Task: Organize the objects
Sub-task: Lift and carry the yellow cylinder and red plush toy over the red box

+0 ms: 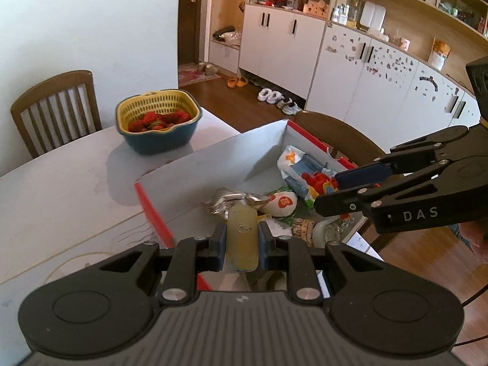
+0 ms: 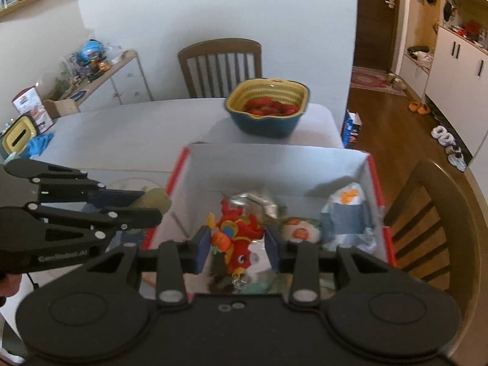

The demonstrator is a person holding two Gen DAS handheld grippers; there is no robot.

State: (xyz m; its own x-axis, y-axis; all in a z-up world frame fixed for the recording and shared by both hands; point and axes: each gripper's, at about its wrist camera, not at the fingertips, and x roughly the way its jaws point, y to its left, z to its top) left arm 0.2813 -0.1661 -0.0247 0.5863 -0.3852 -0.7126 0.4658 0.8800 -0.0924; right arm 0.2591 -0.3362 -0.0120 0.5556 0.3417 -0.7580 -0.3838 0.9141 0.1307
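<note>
The far half of the box (image 2: 274, 167) floor is free, while the near half is crowded with a red toy (image 2: 236, 238) and packets (image 2: 346, 213).

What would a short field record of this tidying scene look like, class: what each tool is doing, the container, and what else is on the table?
left tool: shut on a pale yellow cylindrical bottle, over the box's near edge
right tool: open, fingers either side of a red plush toy, not gripping
container: white cardboard box with red trim, holding the toy, crumpled silver foil and a blue-and-white packet
table: yellow strainer basket in a teal bowl, red fruit inside
</note>
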